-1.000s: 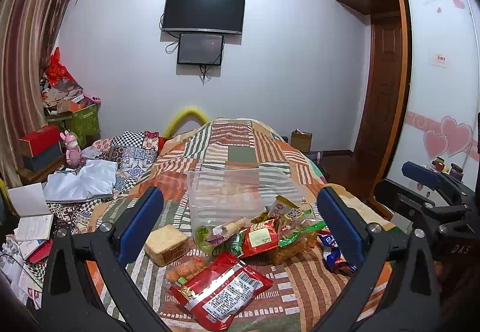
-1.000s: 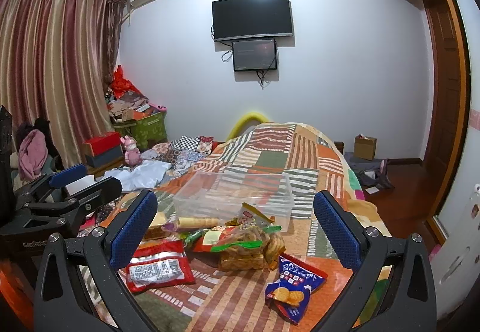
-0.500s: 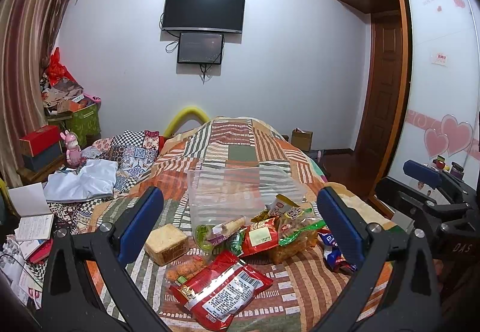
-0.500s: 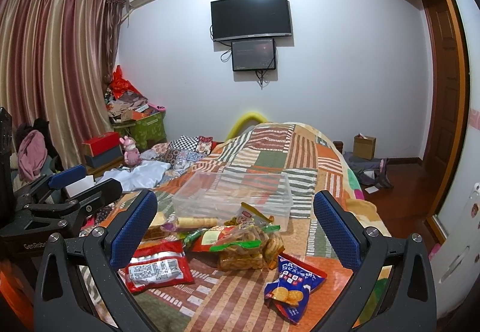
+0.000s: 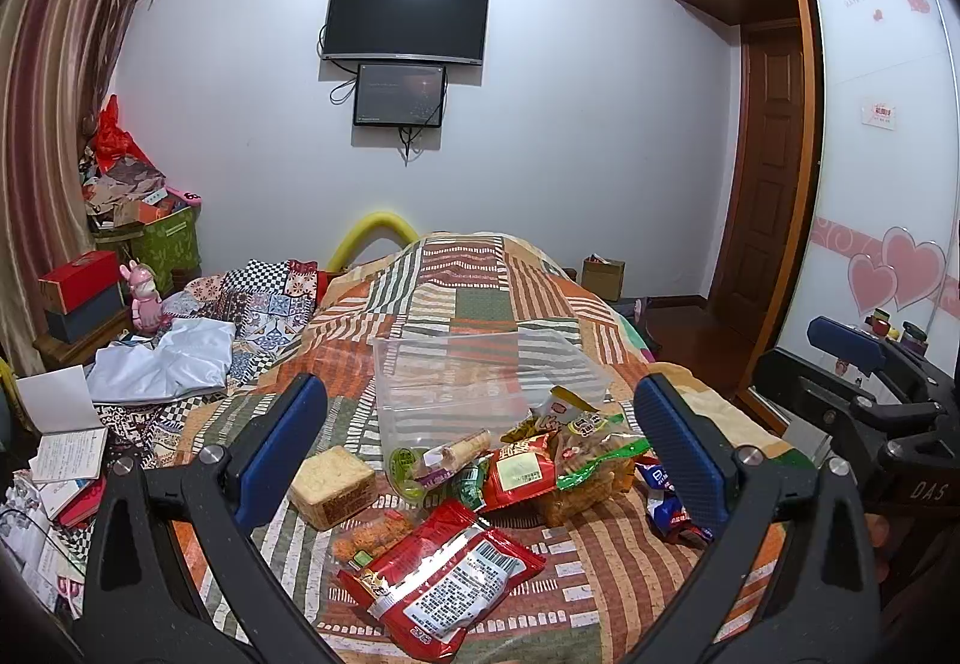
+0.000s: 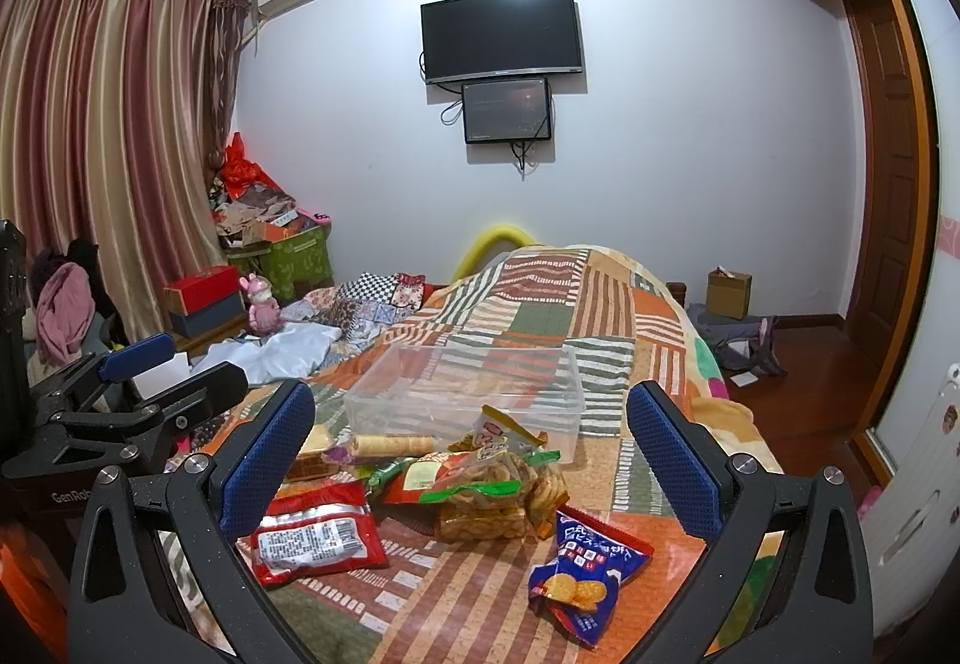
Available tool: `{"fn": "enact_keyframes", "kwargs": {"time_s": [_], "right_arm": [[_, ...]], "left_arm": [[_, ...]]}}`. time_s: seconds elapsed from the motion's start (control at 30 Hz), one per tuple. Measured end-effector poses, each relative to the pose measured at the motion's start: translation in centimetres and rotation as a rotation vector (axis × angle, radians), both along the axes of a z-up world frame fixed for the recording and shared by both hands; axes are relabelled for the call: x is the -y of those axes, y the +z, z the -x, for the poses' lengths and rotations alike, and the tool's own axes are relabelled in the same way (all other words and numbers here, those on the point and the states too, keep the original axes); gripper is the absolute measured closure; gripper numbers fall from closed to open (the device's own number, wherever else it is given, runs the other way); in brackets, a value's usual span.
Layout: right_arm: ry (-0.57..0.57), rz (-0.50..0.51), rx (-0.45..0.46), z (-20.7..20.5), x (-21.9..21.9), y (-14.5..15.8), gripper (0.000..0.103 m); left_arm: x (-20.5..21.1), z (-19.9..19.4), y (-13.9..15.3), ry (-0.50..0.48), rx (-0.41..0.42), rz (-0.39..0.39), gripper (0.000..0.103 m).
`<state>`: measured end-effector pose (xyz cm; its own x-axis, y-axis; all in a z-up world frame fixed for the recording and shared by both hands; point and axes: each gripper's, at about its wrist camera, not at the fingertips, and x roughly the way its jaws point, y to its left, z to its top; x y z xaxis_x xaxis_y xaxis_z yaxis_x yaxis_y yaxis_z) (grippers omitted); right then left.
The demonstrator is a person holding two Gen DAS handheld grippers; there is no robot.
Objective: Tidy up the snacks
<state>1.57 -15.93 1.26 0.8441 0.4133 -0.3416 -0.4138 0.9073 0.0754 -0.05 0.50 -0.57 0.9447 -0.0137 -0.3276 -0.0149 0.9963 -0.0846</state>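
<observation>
An empty clear plastic bin (image 5: 480,382) (image 6: 462,394) stands on the striped bed cover. In front of it lies a pile of snacks: a red packet (image 5: 444,580) (image 6: 318,538), a square cracker block (image 5: 333,484), a green-topped bag of fried snacks (image 5: 591,454) (image 6: 492,502), a wafer roll (image 6: 393,445) and a blue biscuit packet (image 6: 585,568) (image 5: 666,496). My left gripper (image 5: 480,448) is open and empty, held above the pile. My right gripper (image 6: 468,460) is open and empty, to the right of the left one.
Folded cloths and a white garment (image 5: 162,358) lie on the bed's left side, with papers (image 5: 60,436) at its edge. Boxes and a green bin (image 6: 288,256) stand by the curtain. A wooden floor and door (image 6: 888,184) are to the right.
</observation>
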Motion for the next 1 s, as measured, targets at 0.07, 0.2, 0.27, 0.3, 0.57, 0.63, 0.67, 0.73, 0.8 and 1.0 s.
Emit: {"fn": "enact_keyframes", "kwargs": {"time_s": [0.07, 0.2, 0.27, 0.3, 0.57, 0.63, 0.67, 0.73, 0.8, 1.0], "right_arm": [[0.000, 0.000, 0.000, 0.09, -0.01, 0.05, 0.000], [0.001, 0.000, 0.000, 0.14, -0.03, 0.08, 0.000], [0.001, -0.001, -0.001, 0.17, -0.03, 0.08, 0.000], [0.000, -0.001, -0.001, 0.15, -0.05, 0.10, 0.000], [0.005, -0.006, -0.003, 0.27, -0.21, 0.15, 0.000], [0.004, -0.006, -0.003, 0.30, -0.22, 0.14, 0.000], [0.004, -0.007, -0.004, 0.34, -0.23, 0.14, 0.000], [0.005, -0.008, -0.005, 0.33, -0.25, 0.15, 0.000], [0.005, -0.008, -0.006, 0.32, -0.27, 0.16, 0.000], [0.007, -0.008, -0.016, 0.09, -0.35, -0.03, 0.000]], "left_arm": [[-0.01, 0.01, 0.00, 0.000, 0.000, 0.000, 0.000], [-0.02, 0.03, -0.01, 0.000, 0.000, 0.000, 0.000], [-0.01, 0.00, 0.02, 0.000, -0.001, 0.000, 0.000], [0.00, -0.01, 0.02, -0.001, -0.001, 0.001, 0.000], [0.02, 0.06, -0.21, -0.003, -0.002, 0.000, 0.000], [0.00, 0.10, -0.26, -0.004, -0.003, 0.000, 0.000], [0.00, 0.12, -0.27, -0.004, -0.003, 0.000, 0.000], [0.08, 0.05, -0.38, -0.004, -0.004, -0.001, 0.000], [0.08, 0.07, -0.42, -0.004, -0.004, 0.000, 0.000], [0.24, -0.10, -0.74, -0.003, -0.014, -0.003, 0.000]]}}
